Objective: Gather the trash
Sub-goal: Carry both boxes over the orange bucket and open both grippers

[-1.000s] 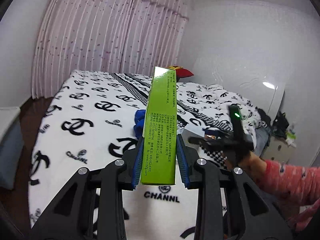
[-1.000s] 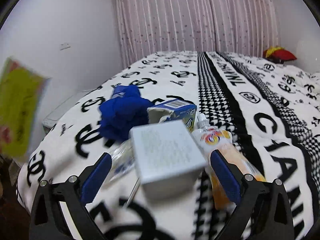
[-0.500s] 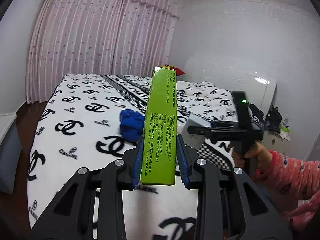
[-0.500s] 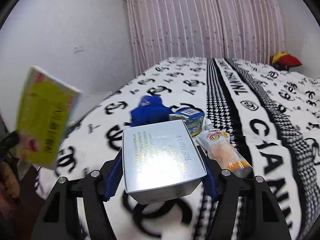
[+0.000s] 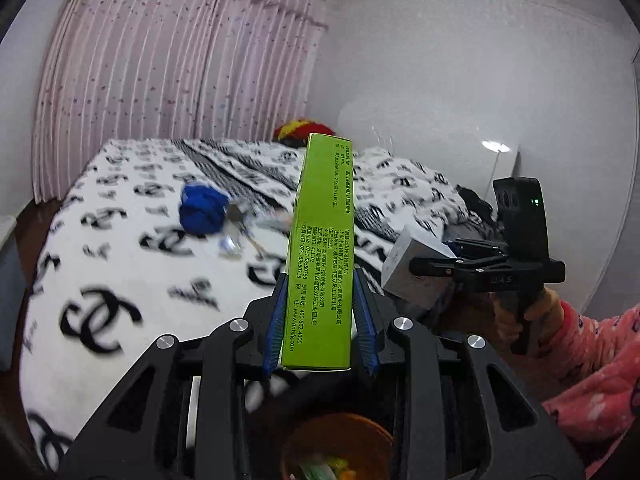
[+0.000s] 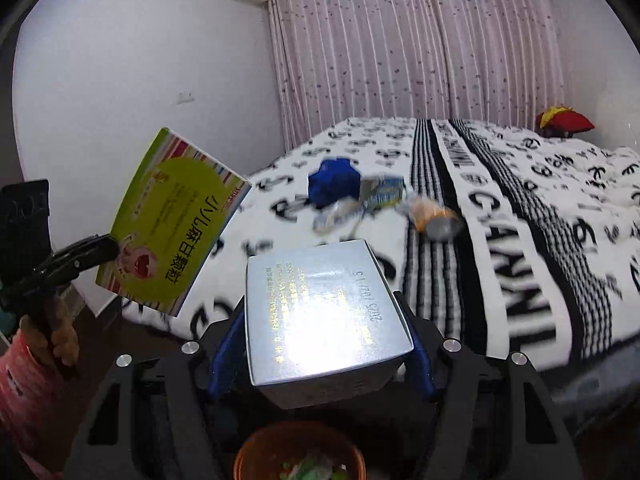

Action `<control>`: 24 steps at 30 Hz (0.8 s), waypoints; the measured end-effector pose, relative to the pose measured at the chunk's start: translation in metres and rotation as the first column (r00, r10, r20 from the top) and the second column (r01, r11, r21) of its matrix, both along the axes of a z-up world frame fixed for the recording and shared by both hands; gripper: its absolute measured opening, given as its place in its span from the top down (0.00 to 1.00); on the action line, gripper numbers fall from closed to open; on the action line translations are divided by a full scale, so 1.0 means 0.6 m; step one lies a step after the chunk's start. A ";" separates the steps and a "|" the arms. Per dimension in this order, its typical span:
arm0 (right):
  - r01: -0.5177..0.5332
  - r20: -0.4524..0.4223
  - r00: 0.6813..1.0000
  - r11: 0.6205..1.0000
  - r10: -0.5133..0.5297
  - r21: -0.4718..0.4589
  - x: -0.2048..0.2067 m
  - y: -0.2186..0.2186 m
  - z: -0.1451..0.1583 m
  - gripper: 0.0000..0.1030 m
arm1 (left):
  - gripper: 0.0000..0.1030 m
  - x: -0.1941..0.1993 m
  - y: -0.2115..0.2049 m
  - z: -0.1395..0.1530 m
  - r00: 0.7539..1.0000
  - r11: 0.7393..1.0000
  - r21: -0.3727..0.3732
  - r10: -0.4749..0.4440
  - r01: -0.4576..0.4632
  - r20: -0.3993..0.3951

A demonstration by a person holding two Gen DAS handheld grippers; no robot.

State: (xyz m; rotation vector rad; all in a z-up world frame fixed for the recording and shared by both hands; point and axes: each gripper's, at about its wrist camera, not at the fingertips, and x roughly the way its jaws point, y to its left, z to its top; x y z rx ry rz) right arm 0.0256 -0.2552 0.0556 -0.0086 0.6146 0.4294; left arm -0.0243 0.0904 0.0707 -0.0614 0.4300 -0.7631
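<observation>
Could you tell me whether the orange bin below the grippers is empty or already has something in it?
Not empty: the orange bin shows greenish scraps inside. How full, I cannot tell.

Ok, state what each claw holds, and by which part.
Left claw: green box, by its near end. Right claw: silver box, by its sides.

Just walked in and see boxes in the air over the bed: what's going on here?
A person is clearing trash off the bed with two hand-held grippers. The left gripper has its jaws clamped on a green box; the right gripper grips a silver box. Both hang above an orange bin below. A blue cloth, a small carton and an orange pouch lie on the bed.
</observation>
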 end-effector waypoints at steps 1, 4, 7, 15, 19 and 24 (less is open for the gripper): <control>-0.006 -0.018 1.000 1.000 0.006 -0.006 -0.012 -0.001 -0.012 0.36 | 0.70 -0.013 -0.005 -0.010 1.000 1.000 0.010 -0.004 0.005 -0.012; -0.004 -0.076 0.997 0.999 0.002 -0.033 -0.037 -0.001 -0.053 0.36 | 0.70 -0.038 -0.020 -0.047 0.996 0.999 0.036 -0.025 0.028 -0.085; -0.001 -0.140 0.990 0.998 -0.007 -0.058 -0.054 0.000 -0.100 0.36 | 0.70 -0.053 -0.033 -0.089 0.987 0.998 0.053 -0.036 0.044 -0.156; 0.026 -0.316 0.948 0.997 -0.049 -0.079 -0.051 -0.013 -0.211 0.36 | 0.70 -0.056 -0.077 -0.217 0.928 0.988 0.113 -0.055 0.104 -0.369; 0.025 -0.383 0.922 0.994 -0.064 -0.105 -0.048 -0.006 -0.250 0.36 | 0.70 -0.051 -0.105 -0.280 0.873 0.980 0.150 -0.044 0.133 -0.486; 0.023 -0.475 0.876 0.992 -0.081 -0.127 -0.034 0.005 -0.305 0.36 | 0.70 -0.040 -0.134 -0.346 0.803 0.972 0.197 0.014 0.129 -0.596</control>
